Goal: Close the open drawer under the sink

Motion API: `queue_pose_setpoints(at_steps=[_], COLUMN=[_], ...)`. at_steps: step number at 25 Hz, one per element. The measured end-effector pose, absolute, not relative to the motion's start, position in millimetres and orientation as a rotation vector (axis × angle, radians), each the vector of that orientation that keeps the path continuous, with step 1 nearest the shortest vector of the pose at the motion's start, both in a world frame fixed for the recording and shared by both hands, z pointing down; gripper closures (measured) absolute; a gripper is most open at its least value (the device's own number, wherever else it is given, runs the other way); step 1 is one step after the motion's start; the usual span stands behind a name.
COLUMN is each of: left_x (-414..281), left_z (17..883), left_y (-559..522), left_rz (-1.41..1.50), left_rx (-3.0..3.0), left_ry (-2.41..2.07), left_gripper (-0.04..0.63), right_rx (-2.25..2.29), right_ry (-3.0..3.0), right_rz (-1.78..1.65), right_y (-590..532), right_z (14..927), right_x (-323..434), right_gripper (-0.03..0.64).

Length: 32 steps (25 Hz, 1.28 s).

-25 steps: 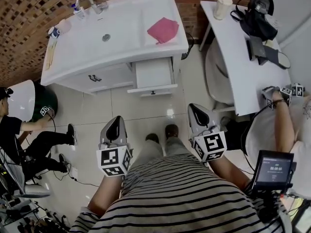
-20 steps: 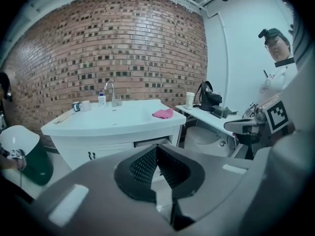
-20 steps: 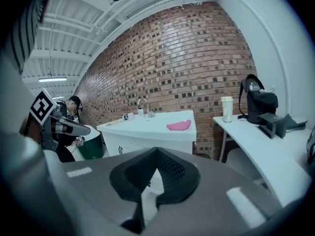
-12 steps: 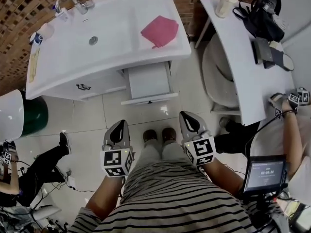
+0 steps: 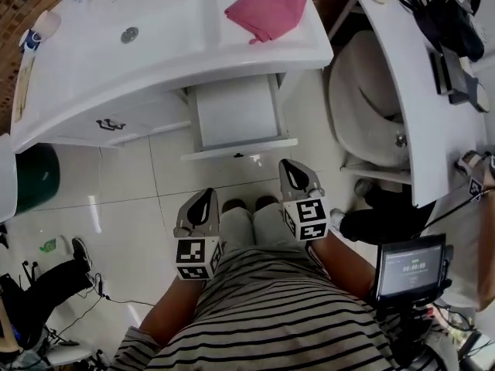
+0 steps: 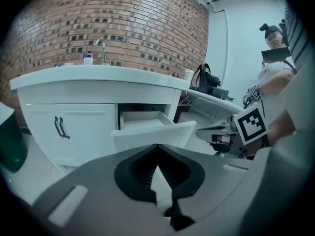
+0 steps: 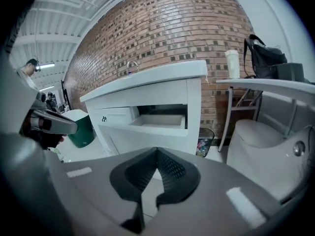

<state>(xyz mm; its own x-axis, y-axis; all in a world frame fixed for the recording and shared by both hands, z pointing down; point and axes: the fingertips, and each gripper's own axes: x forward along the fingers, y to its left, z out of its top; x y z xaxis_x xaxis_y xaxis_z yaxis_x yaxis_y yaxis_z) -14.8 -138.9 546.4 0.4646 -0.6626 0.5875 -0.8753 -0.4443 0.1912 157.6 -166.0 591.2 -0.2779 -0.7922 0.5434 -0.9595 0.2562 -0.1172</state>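
Currently, these are showing:
Drawer [image 5: 235,113]: hanging pulled out from the white cabinet [image 5: 85,126] under the sink counter, at the cabinet's right end, its front panel facing the person.
Left gripper [image 5: 206,199]: hovering over the floor tiles, well apart from the drawer; its jaws are pressing tip to tip, gripping nothing.
Right gripper [image 5: 294,172]: hovering nearer the drawer front's right end, not touching it; its jaws are likewise meeting and carrying nothing.
Pink cloth [image 5: 265,10]: lying on the counter above the drawer.
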Motion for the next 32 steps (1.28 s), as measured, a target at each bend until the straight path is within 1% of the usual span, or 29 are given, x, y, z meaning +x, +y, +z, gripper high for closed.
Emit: queue_pose_setpoints(at_steps=[10,32], left_x=[-22.2,-34.4], left_z=[572.0,566.2], left_y=[-144.6,-182.6], left_rz=[0.601,0.553], left_rx=[2.210,2.207], left_ry=[-1.246,-1.243], left_gripper=[0.578,0.578], right_rx=[1.645,1.674], right_ry=[-2.128,-2.114], right_rz=[0.567,0.556], right_y=[-195.9,-240.0], right_z=[616.0,613.0], right_x=[152.2,151.0], right_gripper=[0.617,0.617])
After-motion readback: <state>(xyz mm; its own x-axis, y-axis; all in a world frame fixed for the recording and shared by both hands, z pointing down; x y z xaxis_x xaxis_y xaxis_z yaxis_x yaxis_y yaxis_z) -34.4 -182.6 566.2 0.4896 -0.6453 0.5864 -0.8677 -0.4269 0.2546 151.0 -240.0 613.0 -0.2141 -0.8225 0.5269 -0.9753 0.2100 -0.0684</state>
